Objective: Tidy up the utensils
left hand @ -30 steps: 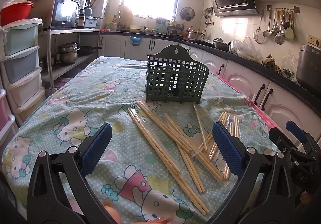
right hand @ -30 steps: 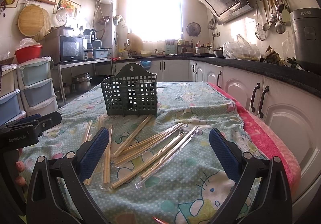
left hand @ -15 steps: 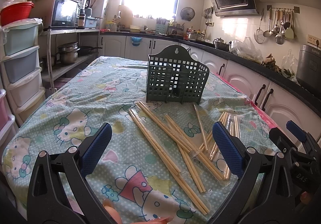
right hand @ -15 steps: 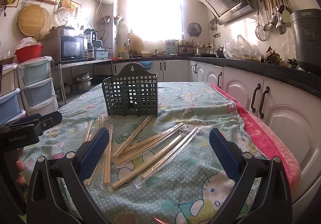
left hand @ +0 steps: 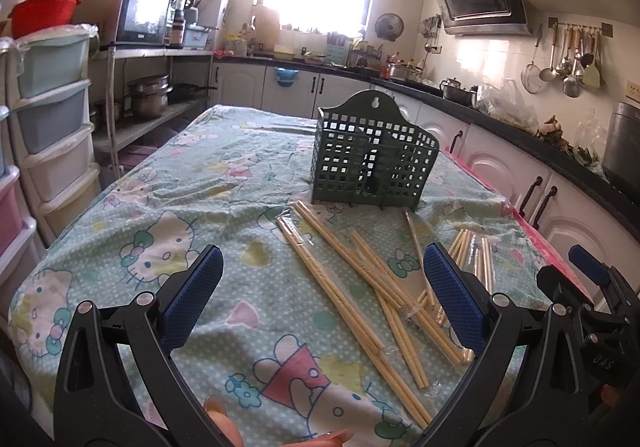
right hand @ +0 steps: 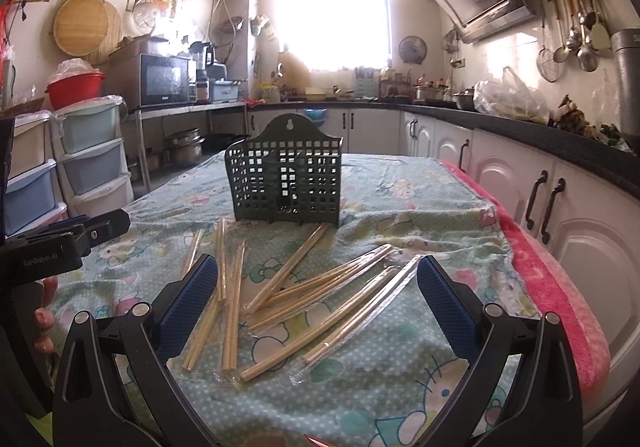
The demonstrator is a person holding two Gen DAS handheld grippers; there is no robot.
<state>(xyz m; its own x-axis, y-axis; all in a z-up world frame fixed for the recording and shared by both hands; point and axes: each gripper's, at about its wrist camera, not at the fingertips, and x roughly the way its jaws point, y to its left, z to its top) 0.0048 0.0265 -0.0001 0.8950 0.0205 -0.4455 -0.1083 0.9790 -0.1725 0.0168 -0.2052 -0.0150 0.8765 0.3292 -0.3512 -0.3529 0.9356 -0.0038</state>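
Bamboo chopsticks (right hand: 304, 299) lie scattered on the tabletop (left hand: 192, 183), in front of the green basket (right hand: 286, 183), none in it yet. Both grippers wide open, empty: left gripper (left hand: 320, 299), right gripper (right hand: 316, 303). We judge the right nearer: a wrapped pair (right hand: 320, 335) lies btwn its fingers, long axis diagonal, running near-left to far-right.

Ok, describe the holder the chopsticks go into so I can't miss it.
On the cartoon-print tablecloth, look past the scattered chopsticks toward the window. The dark green plastic caddy stands upright there: the only gridded, perforated box on the table, with an arched back and hanging hole.
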